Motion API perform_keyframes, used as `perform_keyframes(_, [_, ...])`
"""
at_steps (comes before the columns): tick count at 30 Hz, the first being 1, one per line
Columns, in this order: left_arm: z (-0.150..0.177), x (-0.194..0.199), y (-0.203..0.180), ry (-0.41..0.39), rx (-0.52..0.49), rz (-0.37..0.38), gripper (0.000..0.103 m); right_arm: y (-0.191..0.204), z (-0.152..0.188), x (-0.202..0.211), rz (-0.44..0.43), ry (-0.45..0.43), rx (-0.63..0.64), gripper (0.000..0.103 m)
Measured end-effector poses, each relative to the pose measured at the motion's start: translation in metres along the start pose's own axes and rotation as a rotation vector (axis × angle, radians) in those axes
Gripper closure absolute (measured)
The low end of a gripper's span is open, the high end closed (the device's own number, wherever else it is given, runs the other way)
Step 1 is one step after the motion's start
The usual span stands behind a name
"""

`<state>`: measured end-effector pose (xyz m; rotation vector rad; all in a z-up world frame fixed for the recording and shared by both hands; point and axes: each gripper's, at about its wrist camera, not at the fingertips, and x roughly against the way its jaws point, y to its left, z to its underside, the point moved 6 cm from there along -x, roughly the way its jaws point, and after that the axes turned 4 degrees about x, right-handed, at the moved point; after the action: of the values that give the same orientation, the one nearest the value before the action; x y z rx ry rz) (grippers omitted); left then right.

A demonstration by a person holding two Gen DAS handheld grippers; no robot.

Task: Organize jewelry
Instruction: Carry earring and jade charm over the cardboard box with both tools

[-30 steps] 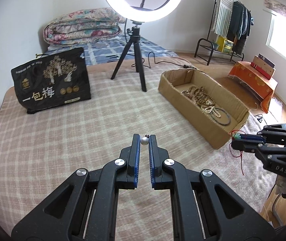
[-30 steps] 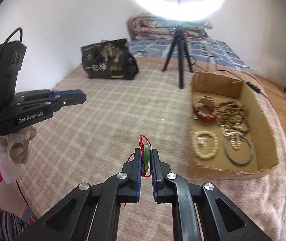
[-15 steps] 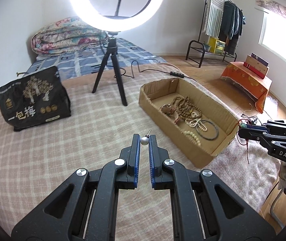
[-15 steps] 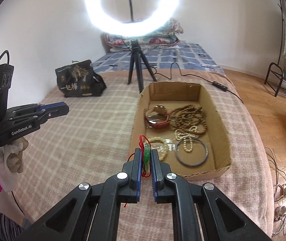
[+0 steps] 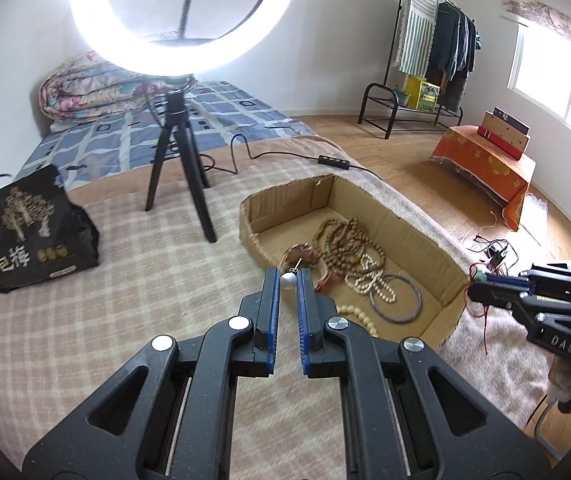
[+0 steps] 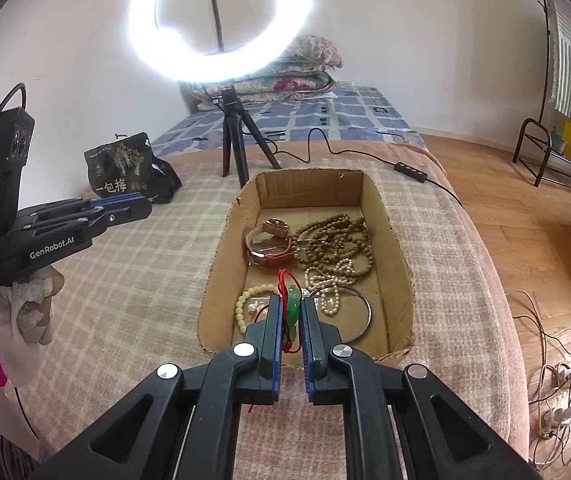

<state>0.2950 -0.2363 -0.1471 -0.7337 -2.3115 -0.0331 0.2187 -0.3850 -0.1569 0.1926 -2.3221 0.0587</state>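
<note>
My left gripper (image 5: 288, 280) is shut on a small silver ball earring (image 5: 288, 279), held above the bed just left of the cardboard box (image 5: 401, 216). My right gripper (image 6: 294, 312) is shut on a green pendant on a red cord (image 6: 294, 307), held over the near end of the cardboard box (image 6: 395, 240). The box holds a red-strapped watch (image 6: 270, 244), brown bead strands (image 6: 337, 240), a cream bead strand (image 6: 331, 280), a cream bead bracelet (image 6: 245, 300) and a dark bangle (image 6: 361, 312). The left gripper also shows in the right wrist view (image 6: 141, 206).
A ring light on a black tripod (image 6: 233, 148) stands behind the box, its cable and remote (image 6: 409, 170) trailing right. A black printed bag (image 5: 25, 236) sits at the left. Folded quilts (image 5: 97, 92) lie at the bed's far end. The bed edge drops to wooden floor on the right.
Both grippers have moved toward the box, which looks nearer in both views. The right gripper now hangs over the box's near end. Both grips are unchanged.
</note>
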Motion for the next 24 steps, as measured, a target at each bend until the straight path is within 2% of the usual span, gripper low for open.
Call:
perform_keyframes(17, [-0.022,-0.051,-0.035,0.011,-0.010,0.020,0.096,-0.014,-0.004,-0.029,-0.003,0.026,-0.007,0.097])
perform_keyframes(24, [-0.025,-0.054,-0.039,0.006,-0.016,0.014,0.096,-0.017,-0.003,-0.035,-0.010,0.035,-0.017,0.094])
